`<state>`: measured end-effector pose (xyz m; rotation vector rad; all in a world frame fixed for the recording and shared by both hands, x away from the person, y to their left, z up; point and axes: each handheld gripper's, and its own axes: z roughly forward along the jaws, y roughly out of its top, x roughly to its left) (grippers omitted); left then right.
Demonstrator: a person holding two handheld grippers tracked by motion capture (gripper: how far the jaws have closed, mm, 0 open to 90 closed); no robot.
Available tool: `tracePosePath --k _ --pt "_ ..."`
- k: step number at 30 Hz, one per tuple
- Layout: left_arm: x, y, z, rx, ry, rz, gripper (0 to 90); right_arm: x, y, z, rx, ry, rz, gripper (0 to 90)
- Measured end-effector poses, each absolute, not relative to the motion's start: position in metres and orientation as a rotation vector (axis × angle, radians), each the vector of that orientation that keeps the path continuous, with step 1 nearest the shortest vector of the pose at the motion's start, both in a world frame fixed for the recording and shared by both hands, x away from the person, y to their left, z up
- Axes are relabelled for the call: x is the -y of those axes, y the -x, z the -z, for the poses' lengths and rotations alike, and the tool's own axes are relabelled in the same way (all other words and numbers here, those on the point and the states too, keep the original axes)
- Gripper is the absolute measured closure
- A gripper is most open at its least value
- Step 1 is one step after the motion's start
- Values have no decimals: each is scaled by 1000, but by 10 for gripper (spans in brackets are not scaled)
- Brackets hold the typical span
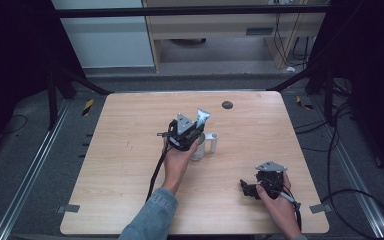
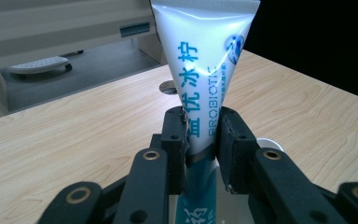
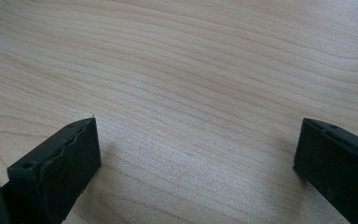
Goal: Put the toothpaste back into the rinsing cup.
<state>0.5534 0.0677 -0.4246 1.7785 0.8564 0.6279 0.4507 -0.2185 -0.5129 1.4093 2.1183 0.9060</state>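
1. The left gripper [image 2: 200, 140] has its two black jaws pinching a toothpaste tube [image 2: 205, 60] at the waist, one pad on each side and both touching the tube's skin.
2. The tube stands upright between the jaws. Its flat crimped end points up, and blue lettering runs down its white front. Below the pads the body turns teal.
3. In the high view the same tube [image 1: 202, 119] rises above the left gripper [image 1: 184, 134], near the middle of the table [image 1: 130, 200].
4. Just to the right of that gripper, touching or nearly touching it, stands a white cup [image 1: 206, 145] with a handle on its right side. The tube's lower end goes down toward the cup, but whether it rests inside cannot be told.
5. In the left gripper view a sliver of the white cup's rim [image 2: 268, 142] shows behind the right-hand jaw.
6. The left hand [image 1: 177, 162] wraps the gripper's body from the near side, its denim sleeve [image 1: 152, 215] trailing to the near edge.
7. The right gripper [image 3: 196, 158] has its jaws spread wide, with bare wood between them.
8. In the high view the right gripper [image 1: 247, 189] sits low over the table's near right part, well apart from the tube, held by the right hand [image 1: 280, 207].
9. A small dark round disc [image 1: 227, 104] lies near the table's far edge.
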Motion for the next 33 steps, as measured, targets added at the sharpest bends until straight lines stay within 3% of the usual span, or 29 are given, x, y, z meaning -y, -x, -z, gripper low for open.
tracePosePath --k 33 --pt "-68 -553 426 -866 -1813 -619 550 218 -451 513 -2119 -1412 -909 5"
